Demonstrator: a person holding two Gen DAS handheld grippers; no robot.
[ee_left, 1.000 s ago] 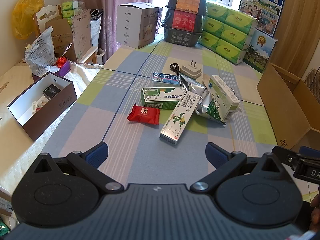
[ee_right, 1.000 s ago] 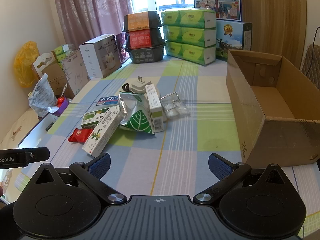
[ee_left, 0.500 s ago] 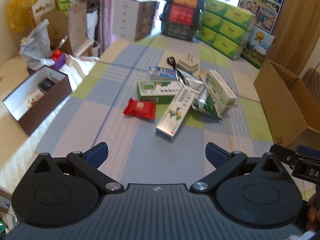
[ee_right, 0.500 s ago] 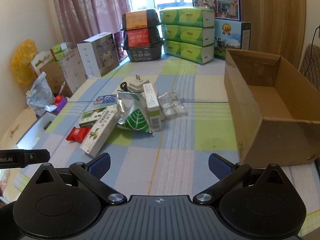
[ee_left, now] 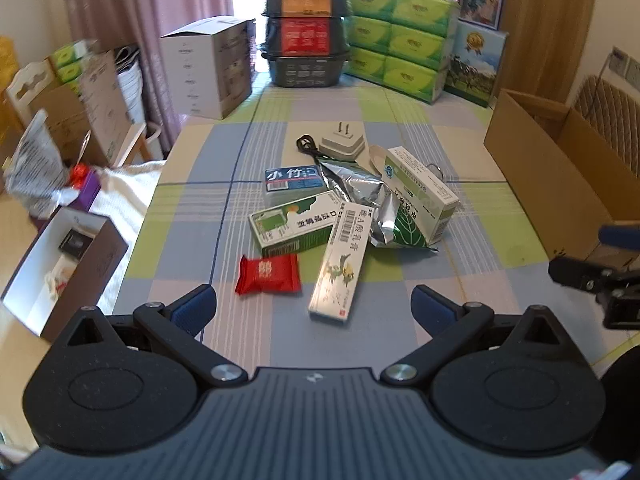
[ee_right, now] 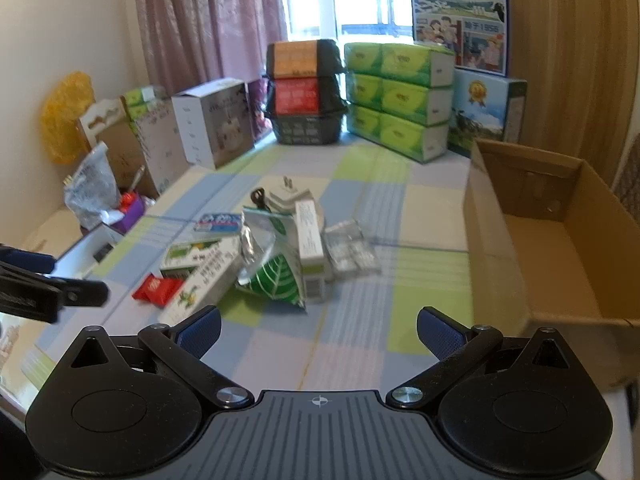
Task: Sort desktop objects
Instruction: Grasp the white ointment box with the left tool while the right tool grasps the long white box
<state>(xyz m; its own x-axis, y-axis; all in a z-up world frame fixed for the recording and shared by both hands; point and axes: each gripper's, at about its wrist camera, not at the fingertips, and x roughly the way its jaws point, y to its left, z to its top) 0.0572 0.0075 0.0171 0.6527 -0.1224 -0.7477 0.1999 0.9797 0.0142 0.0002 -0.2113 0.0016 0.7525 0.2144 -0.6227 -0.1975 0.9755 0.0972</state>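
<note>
A pile lies mid-table: a red packet (ee_left: 267,273), a long white ointment box (ee_left: 341,266), a green-white medicine box (ee_left: 296,224), a blue tissue pack (ee_left: 293,178), a silver leaf-print pouch (ee_left: 390,216), a white-green carton (ee_left: 420,192) and a white plug adapter (ee_left: 342,142). My left gripper (ee_left: 314,309) hovers open just short of the red packet and ointment box. My right gripper (ee_right: 318,330) is open, near the pouch (ee_right: 276,276), with clear plastic wrap (ee_right: 350,248) beyond. Both hold nothing.
An open cardboard box (ee_right: 556,240) stands on the table's right side. Stacked green tissue packs (ee_right: 400,96), black crates (ee_right: 306,92) and a white carton (ee_right: 214,120) line the far edge. A brown-walled open box (ee_left: 60,268) sits off the table's left edge.
Both grippers have moved forward and closer to the pile. The left view has swung so the pile sits centred and nearer. Nothing on the table has been moved.
</note>
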